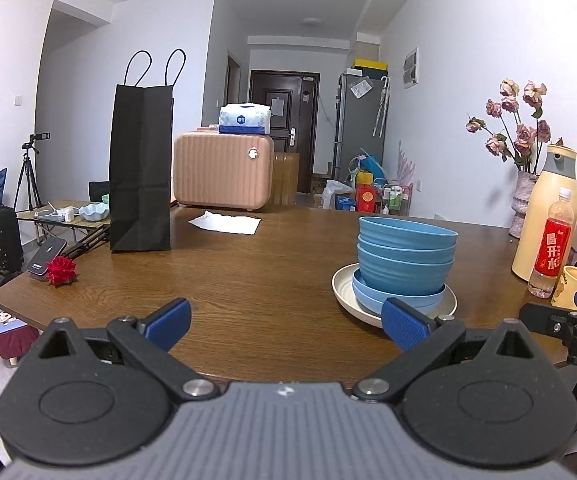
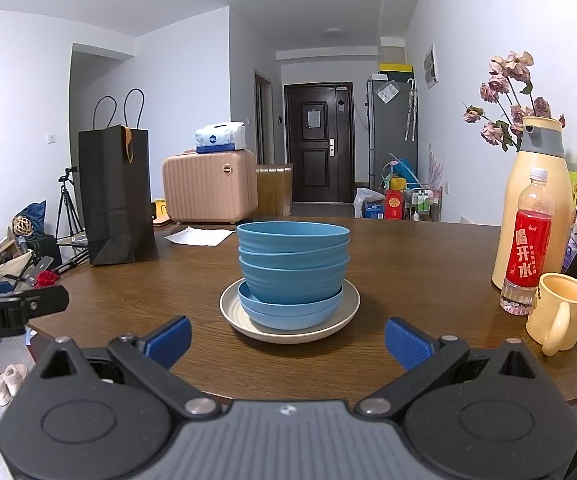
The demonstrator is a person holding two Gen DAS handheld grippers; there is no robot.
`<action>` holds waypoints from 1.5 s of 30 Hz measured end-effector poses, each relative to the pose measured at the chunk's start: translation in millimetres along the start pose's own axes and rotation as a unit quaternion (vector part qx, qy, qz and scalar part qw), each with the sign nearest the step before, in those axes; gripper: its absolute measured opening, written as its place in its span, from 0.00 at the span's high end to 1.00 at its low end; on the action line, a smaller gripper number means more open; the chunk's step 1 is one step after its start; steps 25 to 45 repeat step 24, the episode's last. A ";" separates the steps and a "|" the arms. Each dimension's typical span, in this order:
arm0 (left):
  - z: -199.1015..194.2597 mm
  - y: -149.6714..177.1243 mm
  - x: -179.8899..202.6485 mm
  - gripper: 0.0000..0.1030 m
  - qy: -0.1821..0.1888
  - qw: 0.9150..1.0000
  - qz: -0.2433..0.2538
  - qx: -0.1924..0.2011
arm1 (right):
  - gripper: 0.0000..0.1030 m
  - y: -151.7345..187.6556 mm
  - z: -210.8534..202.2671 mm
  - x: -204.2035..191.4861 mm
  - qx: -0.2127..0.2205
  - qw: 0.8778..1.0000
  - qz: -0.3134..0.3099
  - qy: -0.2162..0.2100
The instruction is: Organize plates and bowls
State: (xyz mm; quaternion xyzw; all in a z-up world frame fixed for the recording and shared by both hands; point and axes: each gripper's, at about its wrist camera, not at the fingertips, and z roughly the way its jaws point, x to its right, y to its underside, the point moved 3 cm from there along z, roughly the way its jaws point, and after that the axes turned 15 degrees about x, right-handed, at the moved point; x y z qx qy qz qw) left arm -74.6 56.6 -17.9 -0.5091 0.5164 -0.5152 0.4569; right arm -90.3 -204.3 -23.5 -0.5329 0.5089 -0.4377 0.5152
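On table (image 2: pixel 408 264), stacked bowls (image 2: pixel 292 256) (plates (image 2: pixel 288 314) beneath)

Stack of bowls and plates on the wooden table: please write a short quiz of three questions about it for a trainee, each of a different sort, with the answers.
1. True or false: the blue bowls are nested one in another and stand upright.
2. What lies at the very bottom of the stack? A) a black tray B) a cream plate C) a folded cloth
3. Fill in: the yellow mug stands on the ____ side of the stack in the right wrist view.

Key
1. True; they sit on light blue plates.
2. B, the cream plate on the table.
3. Right. The left gripper and right gripper are both open and hold nothing.
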 end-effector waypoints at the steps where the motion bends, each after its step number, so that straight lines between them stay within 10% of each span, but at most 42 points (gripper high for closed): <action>1: -0.2 -0.2 0.0 0.00 0.000 1.000 0.000 0.000 | 0.00 0.0 0.0 0.0 0.000 1.000 0.000 0.000; 45: -2.1 2.1 3.8 0.00 0.011 1.000 0.004 0.000 | 0.00 -1.4 -0.9 -1.7 0.002 1.000 -0.002 0.000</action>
